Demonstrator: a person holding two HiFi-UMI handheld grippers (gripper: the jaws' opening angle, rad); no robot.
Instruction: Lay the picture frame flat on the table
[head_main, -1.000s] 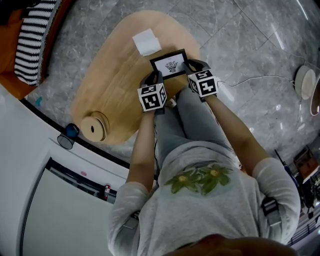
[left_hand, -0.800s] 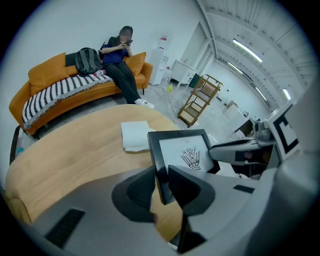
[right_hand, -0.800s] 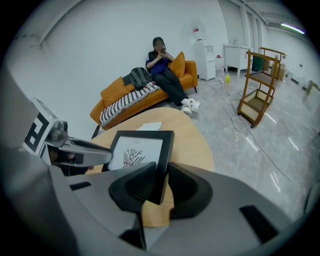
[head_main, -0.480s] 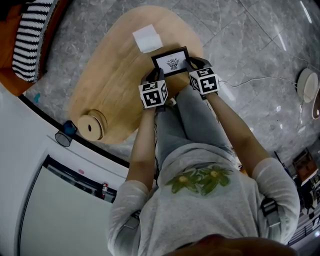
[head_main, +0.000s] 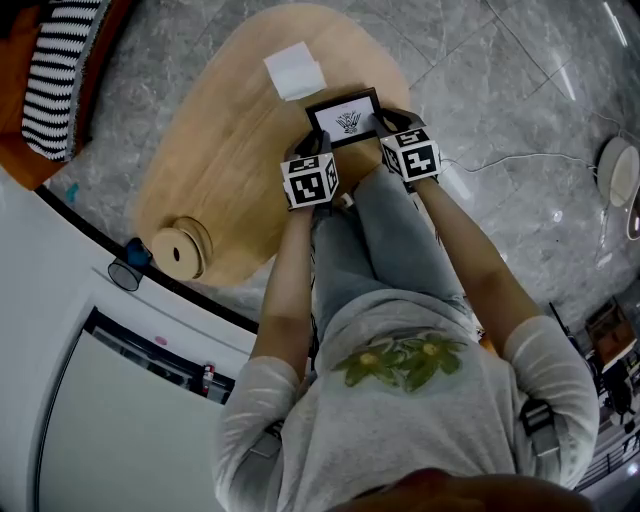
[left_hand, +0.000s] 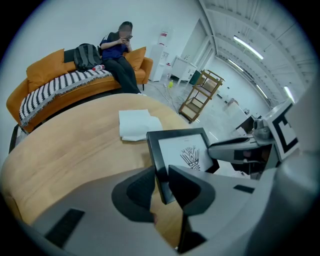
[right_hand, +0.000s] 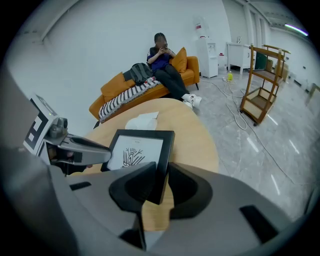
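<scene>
**Head view, read left to right.** Far to the left of both pairs of jaws, a round wooden disc (head_main: 181, 251) sits at the edge of the oval wooden table (head_main: 230, 150), with a dark cup (head_main: 128, 272) near it. Ahead of the left jaws and a little to their left, a folded white cloth (head_main: 294, 71) lies flat on the wood, apart from the frame.

The left gripper (head_main: 311, 148) — marker cube turned up to the camera — has its jaws closed on the left border of the picture frame (head_main: 346, 116). In the left gripper view the dark pads (left_hand: 136, 189) press that black border from front and back, near its lower corner.

The frame spans the gap between the two grippers, printed face tilted upward, low over the table. Whether its lower edge touches the wood cannot be told.

The right gripper (head_main: 390, 124) clamps the opposite border; the right gripper view shows that edge pinched between its pads (right_hand: 133, 186).

Beyond the right jaws the table ends and grey marble floor (head_main: 500, 80) begins, crossed by a thin white cable (head_main: 520, 156).
</scene>
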